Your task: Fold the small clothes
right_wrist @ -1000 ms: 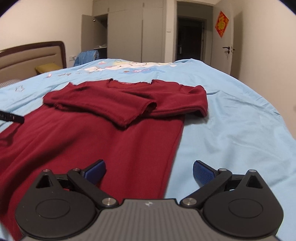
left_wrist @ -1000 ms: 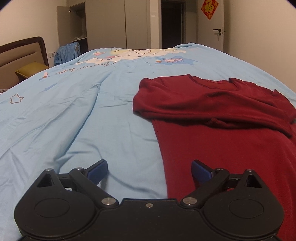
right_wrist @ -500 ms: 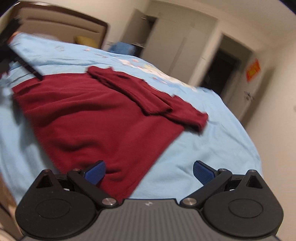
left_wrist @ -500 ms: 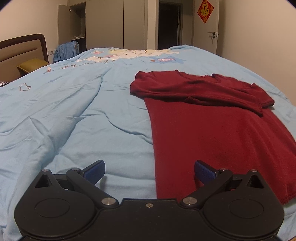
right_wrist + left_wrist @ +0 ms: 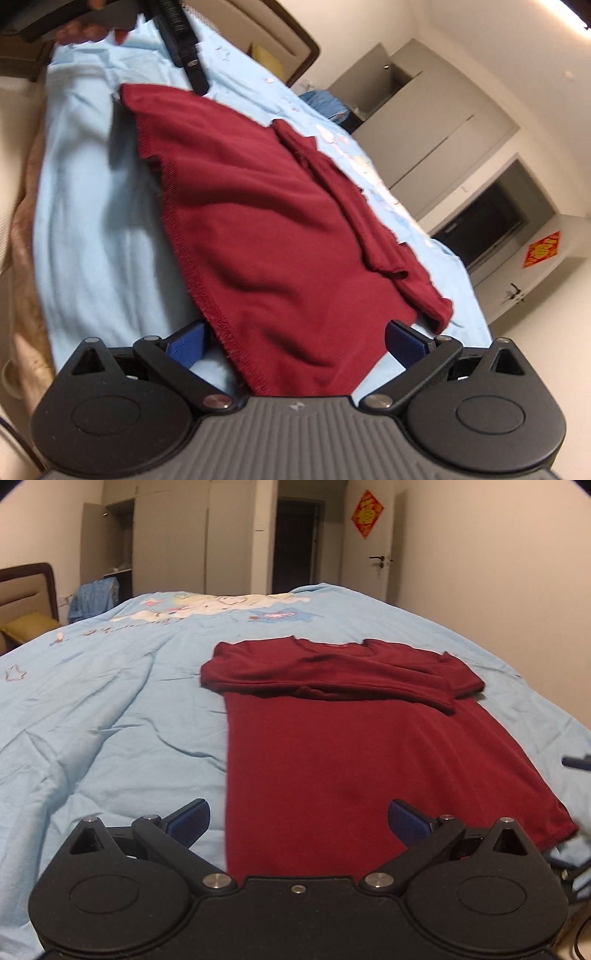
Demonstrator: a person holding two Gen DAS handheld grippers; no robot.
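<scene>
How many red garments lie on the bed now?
1. A single red shirt lies spread on the blue bedcover, its sleeves folded across the chest. Any other garment would be outside these views.

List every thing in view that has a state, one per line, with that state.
Dark red knit shirt: flat on the bedcover, both sleeves folded in across the chest, hem not yet folded.
Light blue printed bedcover: spread, wrinkled.
Left gripper: open, empty.
Right gripper: open, straddling the hem corner.
Grey wardrobe door: open.
White room door: open.
</scene>
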